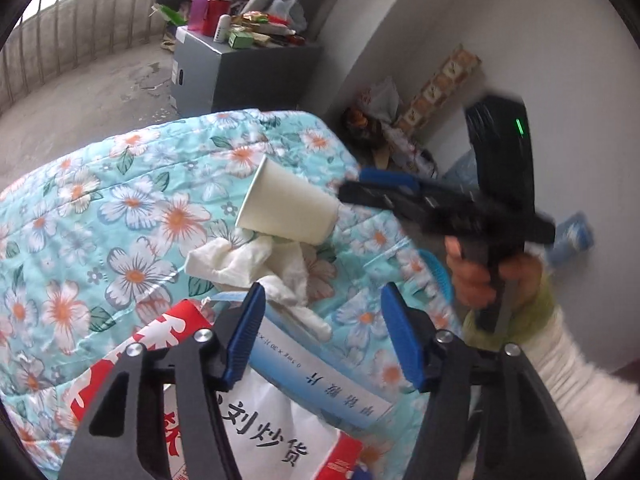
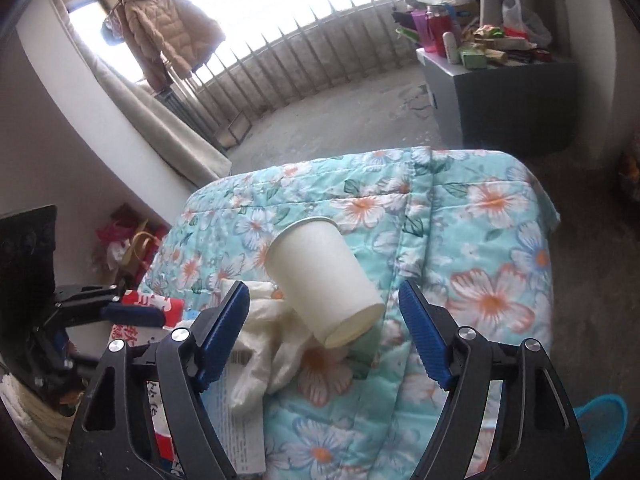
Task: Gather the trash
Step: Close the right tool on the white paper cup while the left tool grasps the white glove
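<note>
A white paper cup [image 1: 286,210] lies on its side on a floral quilt [image 1: 100,208], partly resting on crumpled white tissues [image 1: 256,262]. In the right wrist view the cup [image 2: 324,280] lies just ahead of my open right gripper [image 2: 324,320], bottom toward me, tissues [image 2: 272,344] to its left. My left gripper [image 1: 322,320] is open and empty above a blue-white flat packet [image 1: 320,376] and a red-white plastic bag [image 1: 168,344]. The right gripper also shows in the left wrist view [image 1: 360,190], close to the cup's bottom.
A grey cabinet [image 1: 224,64] with bottles and wrappers stands on the concrete floor beyond the quilt. A blue basket [image 2: 600,436] shows at the quilt's right side. Bags and boxes [image 1: 400,128] lean against the wall. A railing [image 2: 304,52] and hanging jacket [image 2: 168,28] are at the back.
</note>
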`<control>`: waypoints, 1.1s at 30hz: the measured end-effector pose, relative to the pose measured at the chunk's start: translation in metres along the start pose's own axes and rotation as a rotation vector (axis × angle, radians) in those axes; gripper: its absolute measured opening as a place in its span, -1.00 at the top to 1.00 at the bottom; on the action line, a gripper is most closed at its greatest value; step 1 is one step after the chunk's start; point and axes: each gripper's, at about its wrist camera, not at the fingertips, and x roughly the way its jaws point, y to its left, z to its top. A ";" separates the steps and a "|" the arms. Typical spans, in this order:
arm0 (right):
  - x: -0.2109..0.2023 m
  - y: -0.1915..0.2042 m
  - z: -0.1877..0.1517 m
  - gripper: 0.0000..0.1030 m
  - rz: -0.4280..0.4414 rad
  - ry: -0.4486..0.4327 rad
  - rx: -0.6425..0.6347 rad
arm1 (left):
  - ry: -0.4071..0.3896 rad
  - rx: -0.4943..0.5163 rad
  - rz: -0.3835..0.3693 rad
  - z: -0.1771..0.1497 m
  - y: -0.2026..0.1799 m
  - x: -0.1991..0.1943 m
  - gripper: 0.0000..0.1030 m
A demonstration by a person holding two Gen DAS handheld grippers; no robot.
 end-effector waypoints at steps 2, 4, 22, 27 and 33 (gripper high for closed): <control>0.018 0.001 0.008 -0.41 0.017 0.052 -0.033 | 0.013 0.023 0.033 -0.001 -0.003 0.007 0.00; 0.034 -0.001 0.014 -0.41 0.044 0.105 -0.028 | 0.021 0.039 0.062 -0.003 -0.001 0.013 0.10; 0.055 -0.001 0.008 -0.21 -0.007 0.203 -0.028 | 0.018 0.063 0.179 0.004 0.003 0.036 0.63; 0.040 -0.011 -0.004 -0.17 -0.031 0.178 0.031 | 0.004 0.067 0.213 0.005 0.002 0.037 0.63; 0.009 -0.019 -0.029 -0.12 -0.047 0.104 0.111 | -0.001 0.061 0.243 0.008 0.004 0.042 0.58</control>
